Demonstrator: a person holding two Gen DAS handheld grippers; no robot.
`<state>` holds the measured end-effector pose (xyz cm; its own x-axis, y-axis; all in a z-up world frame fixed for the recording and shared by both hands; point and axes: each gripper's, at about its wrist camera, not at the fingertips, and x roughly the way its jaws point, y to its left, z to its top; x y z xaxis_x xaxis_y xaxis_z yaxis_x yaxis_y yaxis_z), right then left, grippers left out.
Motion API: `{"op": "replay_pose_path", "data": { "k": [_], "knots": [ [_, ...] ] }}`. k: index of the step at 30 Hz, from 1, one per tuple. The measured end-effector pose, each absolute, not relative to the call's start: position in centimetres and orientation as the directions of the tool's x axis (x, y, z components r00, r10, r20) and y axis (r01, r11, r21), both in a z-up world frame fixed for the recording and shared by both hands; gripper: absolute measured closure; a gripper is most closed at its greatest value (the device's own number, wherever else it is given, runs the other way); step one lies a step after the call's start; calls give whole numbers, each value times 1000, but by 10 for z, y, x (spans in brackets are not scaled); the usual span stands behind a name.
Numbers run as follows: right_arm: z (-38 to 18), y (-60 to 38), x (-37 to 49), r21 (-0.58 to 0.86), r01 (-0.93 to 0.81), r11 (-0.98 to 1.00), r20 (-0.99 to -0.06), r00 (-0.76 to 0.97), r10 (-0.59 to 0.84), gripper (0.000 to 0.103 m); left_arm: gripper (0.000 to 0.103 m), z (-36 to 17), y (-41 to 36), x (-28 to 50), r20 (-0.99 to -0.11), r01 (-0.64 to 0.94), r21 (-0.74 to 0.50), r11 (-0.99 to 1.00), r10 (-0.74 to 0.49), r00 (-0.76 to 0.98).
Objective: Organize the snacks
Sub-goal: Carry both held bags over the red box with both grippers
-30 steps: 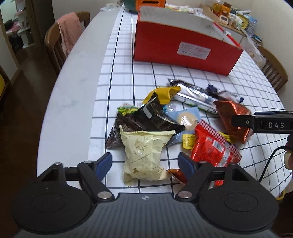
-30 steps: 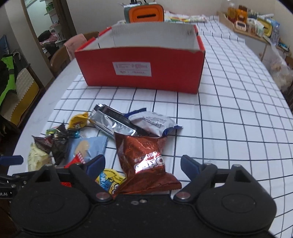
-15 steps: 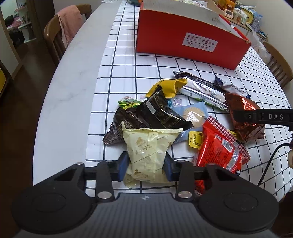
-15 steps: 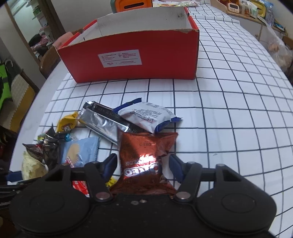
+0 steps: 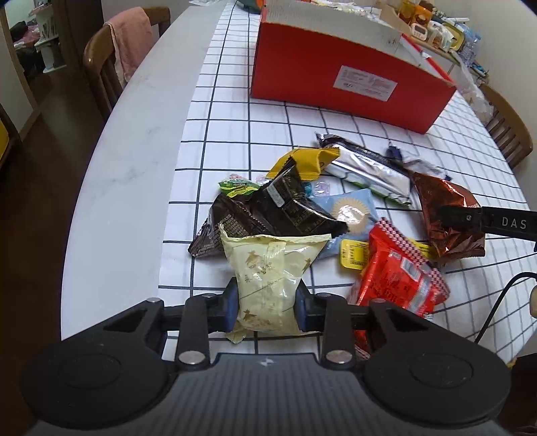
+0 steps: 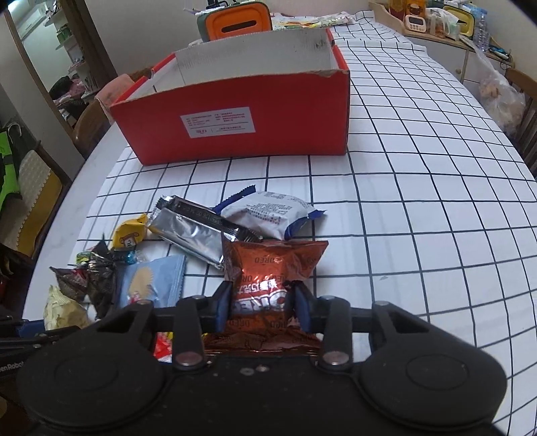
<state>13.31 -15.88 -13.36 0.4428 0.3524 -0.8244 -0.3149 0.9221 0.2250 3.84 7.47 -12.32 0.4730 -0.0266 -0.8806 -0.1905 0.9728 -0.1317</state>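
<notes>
A pile of snack packets lies on the checked tablecloth [image 5: 235,127] in front of an open red box [image 5: 342,80] [image 6: 235,124]. My left gripper [image 5: 266,310] squeezes a pale yellow packet [image 5: 268,268] at the near end of the pile, its jaws still closing with the pads pressed into both sides. My right gripper [image 6: 263,307] is shut on a brown Oreo packet [image 6: 272,268], which also shows at the right of the left wrist view [image 5: 443,208]. The red box looks empty as far as I can see into it.
Around the pile lie a silver bar wrapper [image 6: 194,231], a white and blue packet [image 6: 268,214], a light blue packet [image 5: 352,214], dark brown packets [image 5: 268,211], a red packet [image 5: 396,278]. Chairs [image 5: 110,63] stand at the table's left edge. An orange container [image 6: 238,20] sits behind the box.
Both grippers went from wide open to pressed on their packets: the left on the pale yellow one, the right on the brown Oreo one. Neither hand shifted much.
</notes>
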Motion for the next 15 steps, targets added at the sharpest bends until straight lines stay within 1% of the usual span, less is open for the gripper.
{"op": "replay_pose_path", "data": {
  "k": [8,15],
  "knots": [
    [-107,-167,122,243,-324,914,-792,478,380,65,72,-103,71,30,-864,-162,-130,978,-32,502],
    [-74,-173,126,255,-340,905,-754,517,406,65,72,-71,68,40,-843,-137,-138,981,-43,535]
  ]
}}
